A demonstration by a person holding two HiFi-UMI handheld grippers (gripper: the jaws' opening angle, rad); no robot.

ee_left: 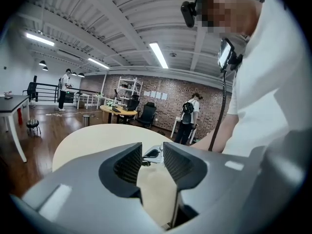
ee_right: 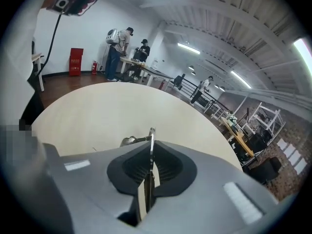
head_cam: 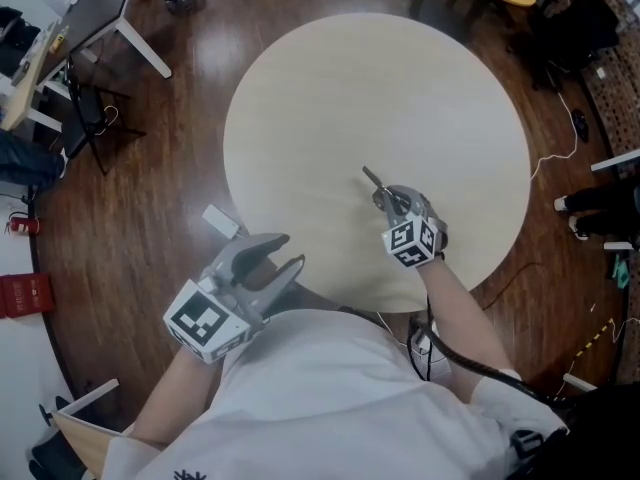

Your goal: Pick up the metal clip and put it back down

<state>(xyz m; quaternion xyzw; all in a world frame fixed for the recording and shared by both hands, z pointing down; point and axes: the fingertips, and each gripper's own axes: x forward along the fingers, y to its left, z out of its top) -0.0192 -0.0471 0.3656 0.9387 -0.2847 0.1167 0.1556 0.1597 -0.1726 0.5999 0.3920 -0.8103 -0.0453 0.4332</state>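
Here the right gripper view shows what the head view barely hints at: the right tool (ee_right: 151,152) is pressed flat on the thin metal clip (ee_right: 152,134), which pokes past its tips over the round desk (ee_right: 97,111). The left tool (ee_left: 152,162) stands spread, empty.

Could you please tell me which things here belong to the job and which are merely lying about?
Job: metal clip, gripped in right hand-held gripper; round table.
Lying about: left hand-held gripper, open and empty; red box; desk.
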